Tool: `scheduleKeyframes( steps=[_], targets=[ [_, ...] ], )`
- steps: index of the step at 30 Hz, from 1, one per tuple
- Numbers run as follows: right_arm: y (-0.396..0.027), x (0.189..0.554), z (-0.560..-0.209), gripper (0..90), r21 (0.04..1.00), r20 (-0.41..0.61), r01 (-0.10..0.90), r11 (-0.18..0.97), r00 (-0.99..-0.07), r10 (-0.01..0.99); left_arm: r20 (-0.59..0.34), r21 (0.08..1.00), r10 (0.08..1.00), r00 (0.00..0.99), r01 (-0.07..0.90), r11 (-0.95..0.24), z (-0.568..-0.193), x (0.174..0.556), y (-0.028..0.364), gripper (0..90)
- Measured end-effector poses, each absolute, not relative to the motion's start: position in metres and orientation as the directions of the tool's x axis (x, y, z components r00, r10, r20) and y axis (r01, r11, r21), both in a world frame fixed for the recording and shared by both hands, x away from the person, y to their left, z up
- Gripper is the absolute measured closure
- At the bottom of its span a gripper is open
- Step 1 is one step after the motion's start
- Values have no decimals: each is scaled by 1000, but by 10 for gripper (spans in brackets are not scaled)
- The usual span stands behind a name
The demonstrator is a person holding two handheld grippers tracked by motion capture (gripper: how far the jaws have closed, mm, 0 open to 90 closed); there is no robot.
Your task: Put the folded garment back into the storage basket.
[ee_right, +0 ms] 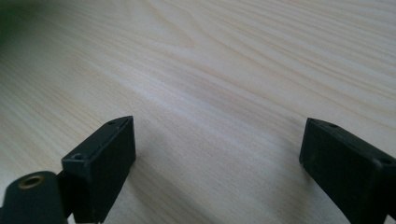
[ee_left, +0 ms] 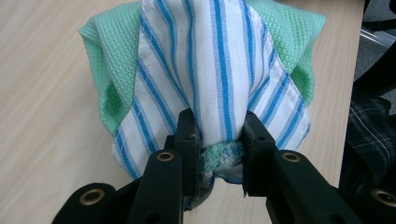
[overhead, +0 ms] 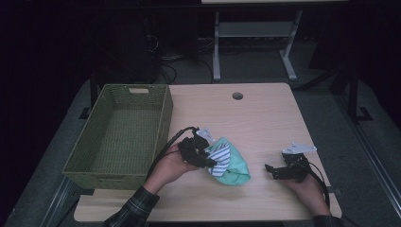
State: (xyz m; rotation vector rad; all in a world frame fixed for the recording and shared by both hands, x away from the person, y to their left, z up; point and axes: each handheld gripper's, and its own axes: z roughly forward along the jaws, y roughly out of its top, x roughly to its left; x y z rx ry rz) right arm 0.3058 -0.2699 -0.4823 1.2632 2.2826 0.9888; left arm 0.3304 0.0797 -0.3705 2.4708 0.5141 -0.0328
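Bench (overhead: 265, 118) w/ basket (overhead: 163, 118); left gripper (ee_left: 218, 135) fingers clamped on cloths (ee_left: 219, 60), right gripper (ee_right: 217, 144) fingers wide apart, nothing btwn.

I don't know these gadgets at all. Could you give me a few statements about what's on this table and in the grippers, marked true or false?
1. The left gripper is clamped on a bunch of cloths. True.
2. The cloths are red and black. False: one is green, one white with blue stripes.
3. The right gripper holds a cloth too. False: its jaws stand open above the bare table.
4. The green basket stands at the table's left. True.
5. The basket is full of cloths. False: nothing lies in it.
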Motion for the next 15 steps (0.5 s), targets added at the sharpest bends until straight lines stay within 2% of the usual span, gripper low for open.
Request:
scheduleKeyframes(
  steps=[15],
  targets=[
    [-270, 306, -482, 100, 718, 29, 596, 359, -541, 841, -98, 601, 392, 915, 368, -710, -334, 340, 105, 720]
  ],
)
